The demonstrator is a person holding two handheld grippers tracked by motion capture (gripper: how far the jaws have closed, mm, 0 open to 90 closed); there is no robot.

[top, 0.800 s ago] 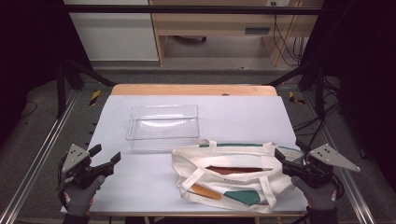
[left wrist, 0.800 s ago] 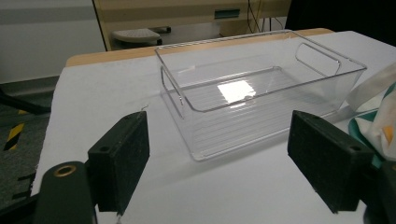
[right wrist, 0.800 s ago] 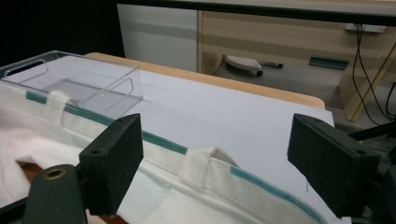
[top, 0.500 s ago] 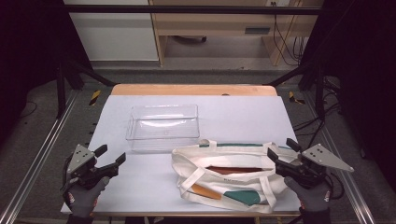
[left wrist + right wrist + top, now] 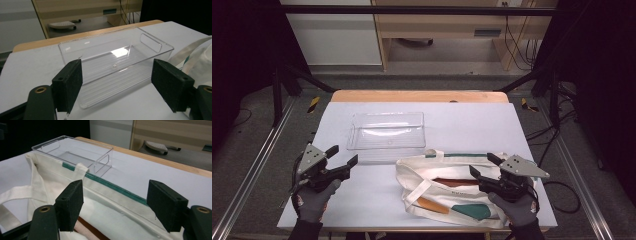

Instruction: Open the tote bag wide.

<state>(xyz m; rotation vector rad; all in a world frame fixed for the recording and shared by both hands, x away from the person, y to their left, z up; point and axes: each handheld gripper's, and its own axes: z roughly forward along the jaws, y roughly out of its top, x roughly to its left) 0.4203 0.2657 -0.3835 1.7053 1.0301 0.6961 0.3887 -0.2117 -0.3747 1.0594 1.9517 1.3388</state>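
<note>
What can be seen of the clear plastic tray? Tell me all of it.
The clear rectangular plastic tray sits upright and empty on the white table, behind the cream canvas tote bag. It has a ribbed floor, low see-through walls and a slot handle cut in each short end. Whether its near corner touches the bag is unclear. No gripper touches it.

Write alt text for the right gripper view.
The right claw, jaws open and empty, hovers over a cream canvas tote bag with a green-trimmed rim. Beyond it, a clear plastic tray sits on the white table.
</note>
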